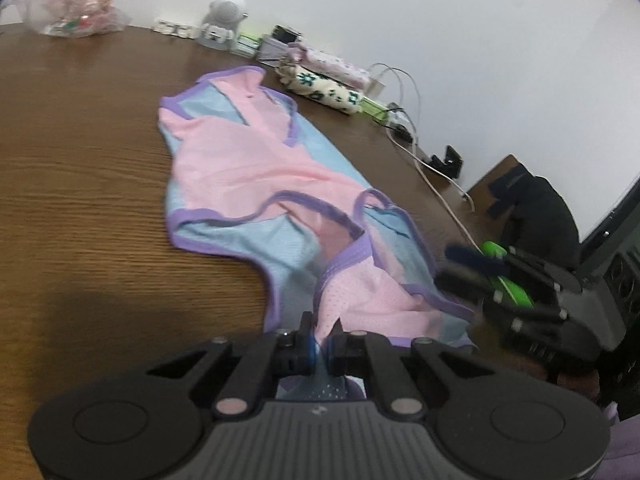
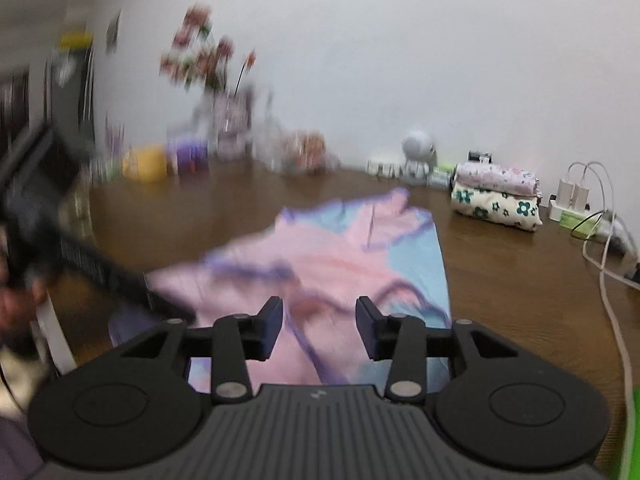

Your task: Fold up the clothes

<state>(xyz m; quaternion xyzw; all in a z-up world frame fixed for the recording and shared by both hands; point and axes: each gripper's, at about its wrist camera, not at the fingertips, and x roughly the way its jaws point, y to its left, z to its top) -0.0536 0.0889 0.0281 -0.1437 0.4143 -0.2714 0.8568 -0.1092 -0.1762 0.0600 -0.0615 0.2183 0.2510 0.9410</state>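
A pink and light-blue mesh top with purple trim [image 1: 256, 168] lies spread on the brown wooden table [image 1: 80, 160]. My left gripper [image 1: 320, 332] is shut on the top's near edge, and pink mesh bunches between its blue pads. The right gripper [image 1: 532, 296] shows at the right of the left wrist view, beside the garment's near corner. In the right wrist view my right gripper [image 2: 318, 320] is open above the top [image 2: 320, 256], with nothing between its fingers. The left gripper [image 2: 72, 248] appears blurred at the left of that view.
Folded floral and pink cloths [image 2: 496, 192] are stacked at the table's back by the wall. A white toy figure [image 2: 418, 152], chargers with cables [image 2: 592, 216], a vase of flowers [image 2: 224, 120] and a plastic bag [image 1: 76, 12] line the back edge. A dark chair [image 1: 536, 204] stands at the right.
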